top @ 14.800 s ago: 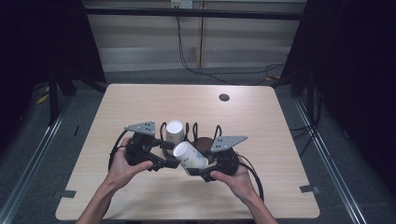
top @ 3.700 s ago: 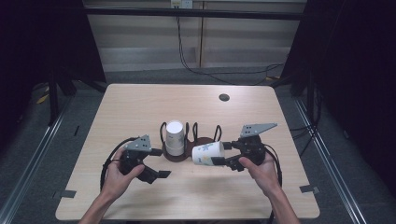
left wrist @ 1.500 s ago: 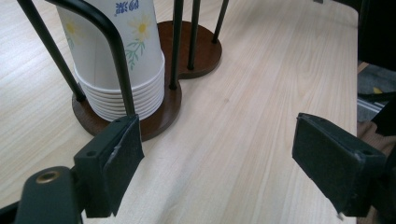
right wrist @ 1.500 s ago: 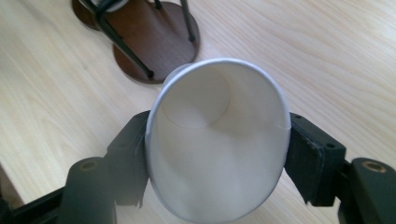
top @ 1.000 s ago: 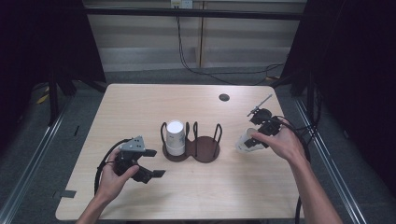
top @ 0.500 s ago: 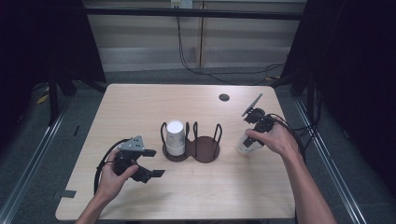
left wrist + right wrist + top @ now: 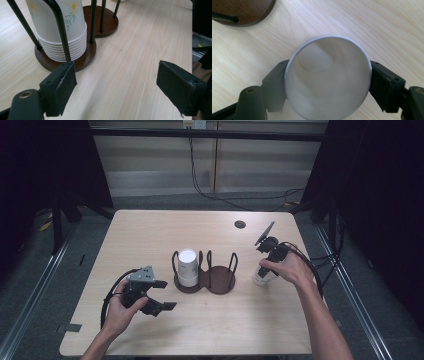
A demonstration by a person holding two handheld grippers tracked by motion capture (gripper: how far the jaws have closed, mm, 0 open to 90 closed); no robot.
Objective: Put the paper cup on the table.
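right hand-held gripper (image 7: pixel 327 85): clenched on the white paper cup (image 7: pixel 327 80), mouth up, at the bench's (image 7: pixel 150 235) right side, beside the cup holder (image 7: pixel 205 279) | left hand-held gripper (image 7: pixel 125 92): released, near the stacked cups (image 7: pixel 62 27) in the holder's left ring

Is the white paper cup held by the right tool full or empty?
Empty: the right tool view looks straight into the white paper cup, showing its bare bottom.
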